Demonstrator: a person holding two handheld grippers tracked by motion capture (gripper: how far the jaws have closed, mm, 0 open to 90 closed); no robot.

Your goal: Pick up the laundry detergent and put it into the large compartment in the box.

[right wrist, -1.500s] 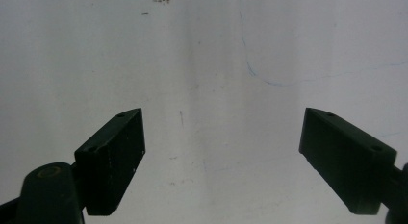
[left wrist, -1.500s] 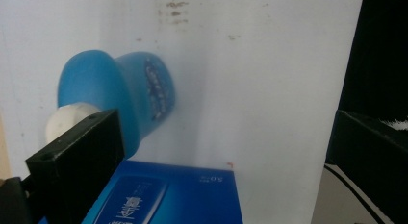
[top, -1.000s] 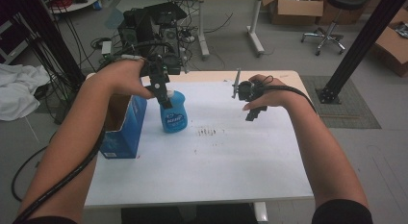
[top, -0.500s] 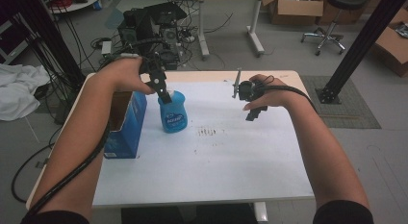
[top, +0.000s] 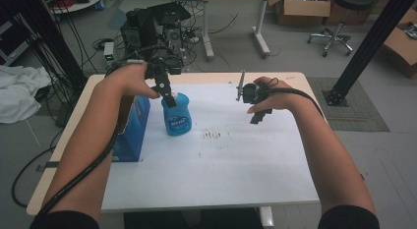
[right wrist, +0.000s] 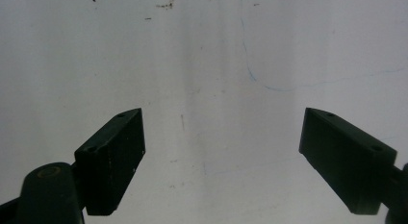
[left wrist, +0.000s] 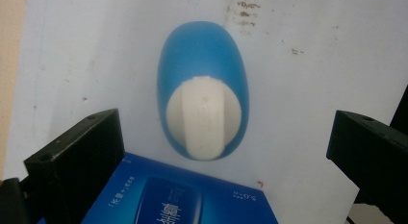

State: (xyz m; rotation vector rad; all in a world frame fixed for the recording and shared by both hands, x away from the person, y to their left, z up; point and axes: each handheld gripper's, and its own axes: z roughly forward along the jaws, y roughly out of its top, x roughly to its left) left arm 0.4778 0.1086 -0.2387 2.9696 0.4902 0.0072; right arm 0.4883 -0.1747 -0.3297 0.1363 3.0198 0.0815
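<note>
1. One white surface (top: 216, 165) carries everything in the high view; faint dark marks lie near its middle.
2. Blue carton (top: 132, 130), the larger container, stands upright at the left part of the surface, partly behind the person's left forearm. In the left gripper view its printed top face (left wrist: 178, 200) lies just below the bottle. Whether it is sealed, and what it holds, cannot be told.
3. Blue bottle (top: 176, 116), the smaller container, stands upright just beside the carton, on the carton's right in the high view. From above, in the left gripper view, its oval blue body (left wrist: 204, 89) bears a white cap (left wrist: 204, 118), closed over the neck; the contents are hidden.
4. Left gripper (top: 167, 94) hangs directly over the bottle's top. Its jaws are spread wide in the left gripper view, one on each side of the cap and clear of it; nothing is grasped.
5. Right gripper (top: 258, 116) is held above the bare right part of the surface, well apart from the bottle. Its jaws are likewise spread and empty (right wrist: 221, 156).
</note>
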